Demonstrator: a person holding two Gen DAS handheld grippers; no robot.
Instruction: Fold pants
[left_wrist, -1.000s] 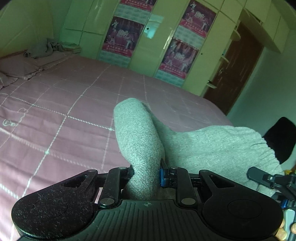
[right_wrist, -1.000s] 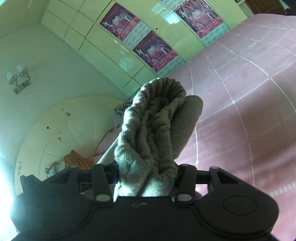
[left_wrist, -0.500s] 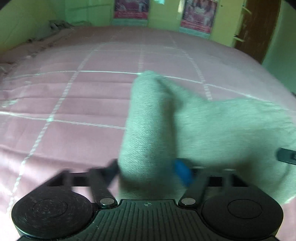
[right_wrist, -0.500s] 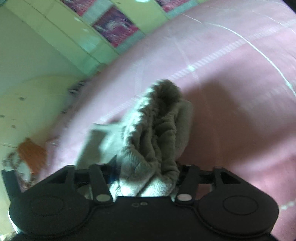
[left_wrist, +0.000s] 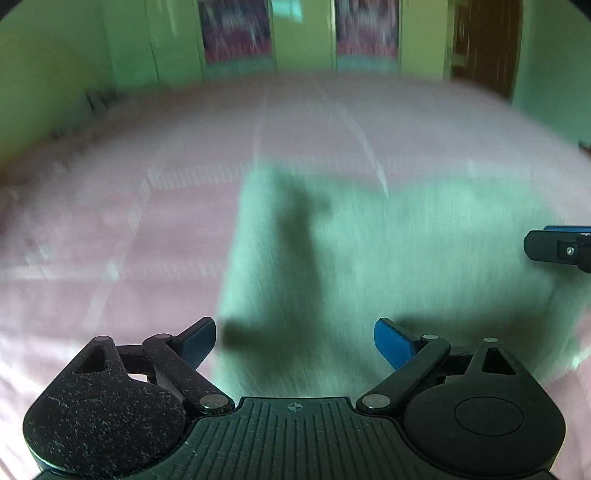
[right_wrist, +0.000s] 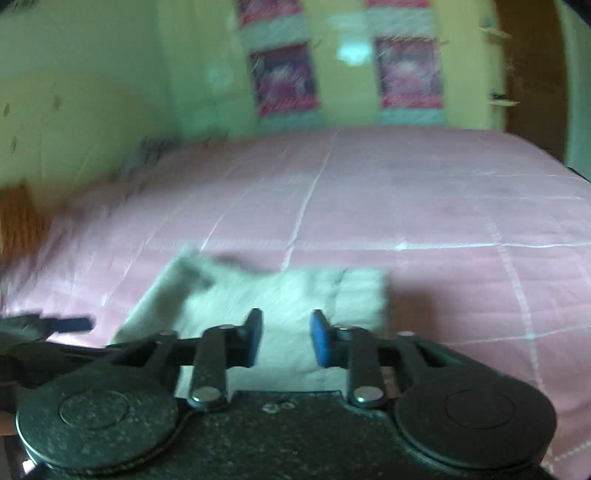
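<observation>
Both fingers (left_wrist: 391, 341) off pants (left_wrist: 369, 258).

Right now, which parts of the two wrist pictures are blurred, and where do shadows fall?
Left wrist view: strong motion streaks smear the grey knitted pants and pink quilted bedspread; the open left gripper stays sharp and throws a dark shadow onto the pants. Right wrist view: softer blur, worst towards the left edge; the right gripper is only slightly soft.

Left gripper (left_wrist: 294, 341) jaws just opened wide; right gripper (right_wrist: 286, 338) jaws narrowing, empty.
</observation>
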